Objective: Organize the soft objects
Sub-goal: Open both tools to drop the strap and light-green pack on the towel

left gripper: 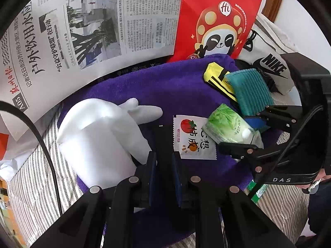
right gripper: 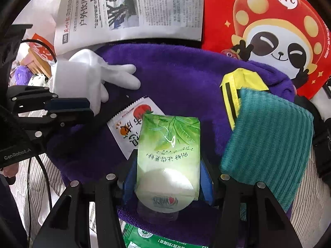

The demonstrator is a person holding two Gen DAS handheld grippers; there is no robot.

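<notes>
Right wrist view: right gripper (right gripper: 168, 177) clamps green tissue pack (right gripper: 168, 150) (soft, avoid crushing); lift clear of sachet (right gripper: 128, 132). Left gripper (left gripper: 163, 165) nearly closed, empty.

"NIKE" on white bag (left gripper: 266, 66), "Hi" on red bag (left gripper: 219, 18)

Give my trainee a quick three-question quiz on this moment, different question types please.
1. True or false: the right tongs grip the green tissue pack.
2. What lies directly under the teal cloth? A) white glove B) yellow pouch C) newspaper
3. Fill in: the white glove, the sachet and the pack all lie over the ____ towel.

Key: 1 true. 2 B, the yellow pouch. 3 purple.
</notes>
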